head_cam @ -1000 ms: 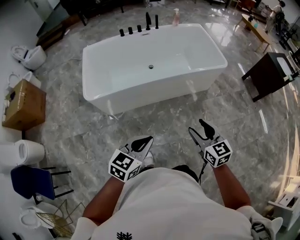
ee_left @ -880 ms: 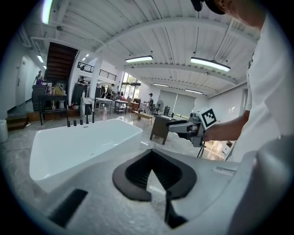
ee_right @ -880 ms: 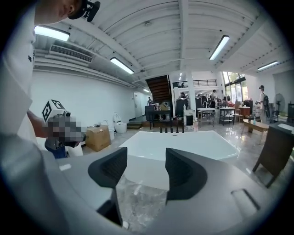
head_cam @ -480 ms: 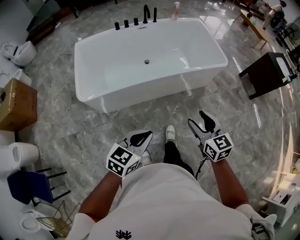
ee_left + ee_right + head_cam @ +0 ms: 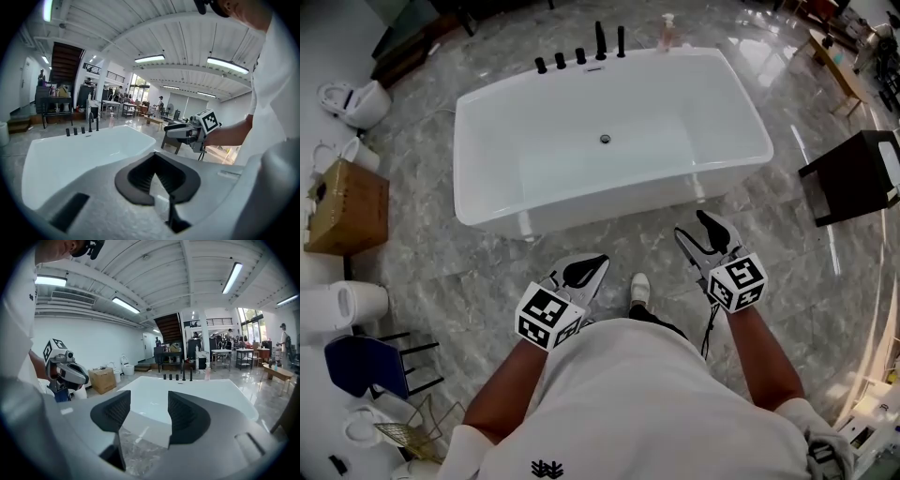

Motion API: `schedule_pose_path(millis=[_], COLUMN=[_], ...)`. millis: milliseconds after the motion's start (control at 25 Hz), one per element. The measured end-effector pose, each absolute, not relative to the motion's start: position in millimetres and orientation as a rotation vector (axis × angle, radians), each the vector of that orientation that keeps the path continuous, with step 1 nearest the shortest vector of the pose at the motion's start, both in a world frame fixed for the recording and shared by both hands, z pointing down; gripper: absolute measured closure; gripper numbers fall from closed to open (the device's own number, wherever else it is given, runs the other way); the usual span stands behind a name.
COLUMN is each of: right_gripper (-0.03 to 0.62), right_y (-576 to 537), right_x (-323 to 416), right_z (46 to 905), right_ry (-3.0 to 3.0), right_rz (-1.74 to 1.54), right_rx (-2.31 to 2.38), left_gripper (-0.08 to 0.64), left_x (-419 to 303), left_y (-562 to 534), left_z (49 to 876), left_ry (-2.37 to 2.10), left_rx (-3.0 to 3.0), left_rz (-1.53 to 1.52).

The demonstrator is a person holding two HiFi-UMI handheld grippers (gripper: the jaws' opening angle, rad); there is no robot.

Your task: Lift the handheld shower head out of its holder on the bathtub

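Head view: white freestanding bathtub (image 5: 609, 141) ahead; row of black tub fittings (image 5: 581, 54) on its far rim, handheld shower head presumably among them. Left gripper (image 5: 595, 264) and right gripper (image 5: 705, 225) well short.

Left gripper view: jaws closed, empty.

Right gripper view: jaws wide, empty.

Approach stage, likely; next, round to the far rim.

The person is holding the left gripper (image 5: 584, 271) and right gripper (image 5: 711, 232) short of the white bathtub (image 5: 609, 199), black fittings (image 5: 580, 57) standing along its far rim.

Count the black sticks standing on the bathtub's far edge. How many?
5, in one row on the far rim of the bathtub: three short knobs at the left, then two tall posts right of them. None seems hidden.
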State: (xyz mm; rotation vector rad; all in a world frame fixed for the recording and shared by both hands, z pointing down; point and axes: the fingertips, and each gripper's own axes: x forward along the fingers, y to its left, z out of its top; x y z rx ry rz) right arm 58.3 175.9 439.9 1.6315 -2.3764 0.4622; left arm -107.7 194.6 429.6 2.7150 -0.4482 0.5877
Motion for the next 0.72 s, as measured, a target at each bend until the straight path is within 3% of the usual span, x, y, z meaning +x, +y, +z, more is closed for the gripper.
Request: schedule_pose_path(millis=[320,720], right_gripper=[0.33,0.333], right_y=[114.3,29.6], right_x=[113.5,118.0], right_z=[460.0,465.0], right_ry=[-2.415,-2.373], right_rz=[0.479,0.488], right_rx=[1.562,1.585], left_gripper=[0.554,0.554], left_x=[-50.0,-67.9], left_y=[152.5,74.0], left_z=[431.7,430.9], left_ry=[-0.527,-0.552], left_rx=[2.695,2.685], left_rz=[0.571,0.547])
